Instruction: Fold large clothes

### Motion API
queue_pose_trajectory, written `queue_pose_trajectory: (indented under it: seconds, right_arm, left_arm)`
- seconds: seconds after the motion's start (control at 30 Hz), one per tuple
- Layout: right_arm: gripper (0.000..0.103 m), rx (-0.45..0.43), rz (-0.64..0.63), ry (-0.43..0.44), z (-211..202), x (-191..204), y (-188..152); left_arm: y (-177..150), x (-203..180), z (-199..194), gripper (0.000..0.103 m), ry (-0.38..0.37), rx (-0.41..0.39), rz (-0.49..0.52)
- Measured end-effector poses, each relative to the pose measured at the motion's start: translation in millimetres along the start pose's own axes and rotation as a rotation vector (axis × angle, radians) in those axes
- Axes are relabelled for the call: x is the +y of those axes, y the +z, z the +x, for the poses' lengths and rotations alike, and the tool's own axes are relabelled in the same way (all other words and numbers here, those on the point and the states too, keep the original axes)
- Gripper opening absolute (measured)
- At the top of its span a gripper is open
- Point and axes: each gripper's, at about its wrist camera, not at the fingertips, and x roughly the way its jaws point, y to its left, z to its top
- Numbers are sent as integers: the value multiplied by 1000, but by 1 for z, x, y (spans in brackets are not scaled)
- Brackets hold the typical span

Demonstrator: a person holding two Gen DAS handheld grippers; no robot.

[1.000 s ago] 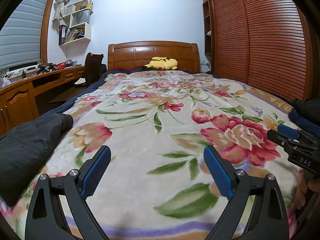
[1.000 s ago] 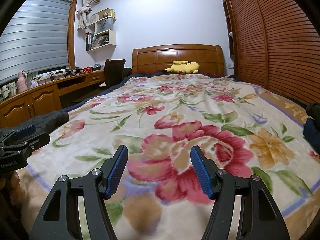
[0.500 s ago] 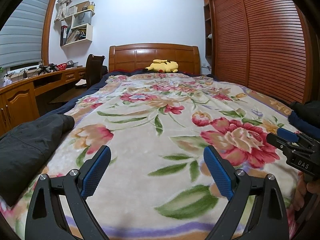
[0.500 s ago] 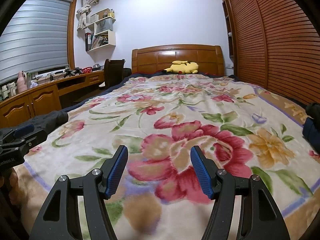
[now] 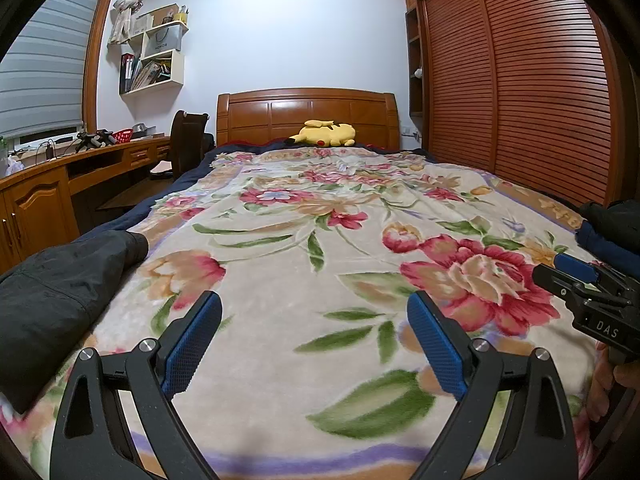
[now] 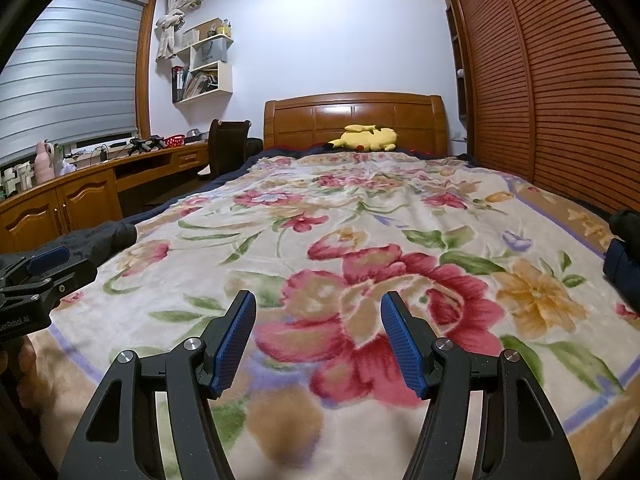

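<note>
Left wrist view has the task's thing sitting off to the left: a big black crinkly jacket [image 5: 60, 292] lying crumpled along the left edge of the bed, one sleeve end poking toward the headboard. It's on top of the cream fleece blanket with big red and pink flowers [image 5: 320, 248], which covers almost the whole mattress. Nothing is folded yet, so this looks like the very start.

The left gripper [image 5: 314, 344], black with blue ribbed pads, hovers over the foot of the blanket with its jaws spread wide and nothing between them. The right gripper [image 6: 318, 338] is also open, a bit narrower, empty too, aimed up the middle of the bed. Probably both are just parked at the ready, since the jacket is beside them rather than in front. Each gripper shows up at the edge of the other's view.

On the right edge there's another dark bundle, black and navy fabric [image 5: 612, 232], maybe more clothes, hard to tell. A yellow plush toy [image 5: 324, 134] lies against the wooden headboard [image 5: 308, 114], well out of the way. The middle of the blanket is free for spreading the jacket; the left gripper would need to swing left to reach it.
</note>
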Motion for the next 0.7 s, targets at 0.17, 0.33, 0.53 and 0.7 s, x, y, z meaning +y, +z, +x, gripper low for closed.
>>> queue_pose_trajectory:
  seconds: [0.17, 0.33, 0.53, 0.7]
  right_arm:
    - [67, -2, 3, 0, 1, -1, 0]
    - [67, -3, 2, 2, 1, -2, 0]
    - [67, -4, 2, 2, 1, -2, 0]
    - [67, -4, 2, 2, 2, -2, 0]
  left_arm:
    - [0, 0, 0, 94, 1, 0, -1]
    - [0, 0, -1, 94, 2, -2, 1]
    - [0, 0, -1, 94, 2, -2, 1]
    - [0, -1, -1, 94, 2, -1, 2]
